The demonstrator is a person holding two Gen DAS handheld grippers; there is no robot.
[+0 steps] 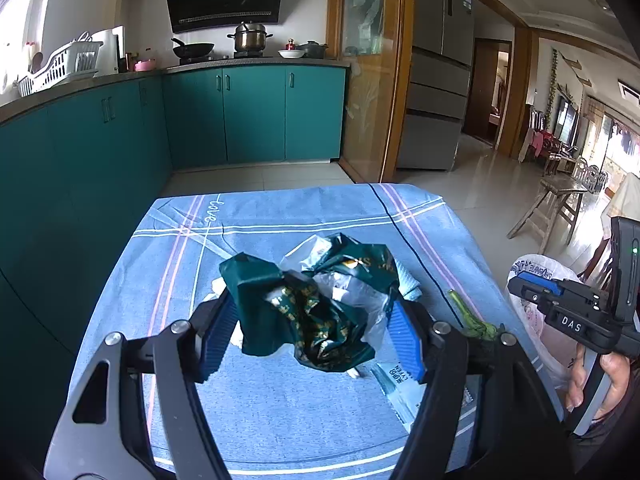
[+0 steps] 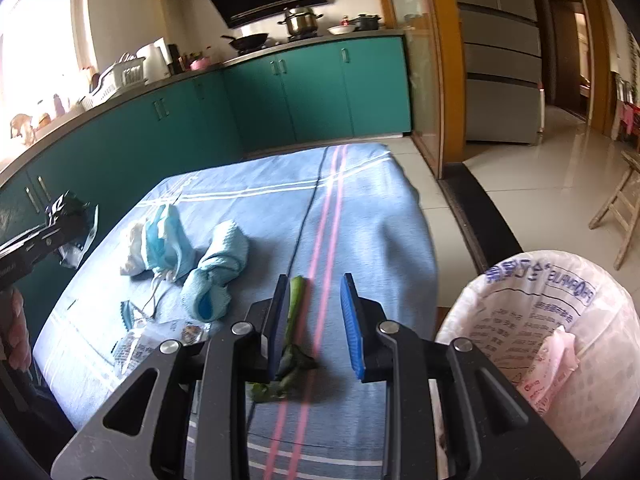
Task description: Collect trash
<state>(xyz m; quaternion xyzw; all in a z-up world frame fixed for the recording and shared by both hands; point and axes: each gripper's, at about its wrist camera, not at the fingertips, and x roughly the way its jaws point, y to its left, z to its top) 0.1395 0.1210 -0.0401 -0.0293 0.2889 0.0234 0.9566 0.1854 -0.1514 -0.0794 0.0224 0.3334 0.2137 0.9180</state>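
My tablecloth (image 2: 360,216) reads light blue, crossed by white, pink and thin dark stripes. The crumpled wrapper (image 1: 308,312) is dark green with gold print (silvery on its inside). I see blue ribbed pads (image 2: 352,320), a green vegetable stalk (image 2: 294,296), pale blue face masks (image 2: 168,240), and a white bin liner (image 2: 560,320) printed blue. Cabinets (image 1: 248,112) are teal.

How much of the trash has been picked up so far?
Done: pink wrappers already lie in the lined bin. In hand: the left gripper clamps a crumpled green bag above the table; the right gripper is open over a green stalk, not gripping it. Left: the stalk, blue cloths, a face mask and small packets on the tablecloth.
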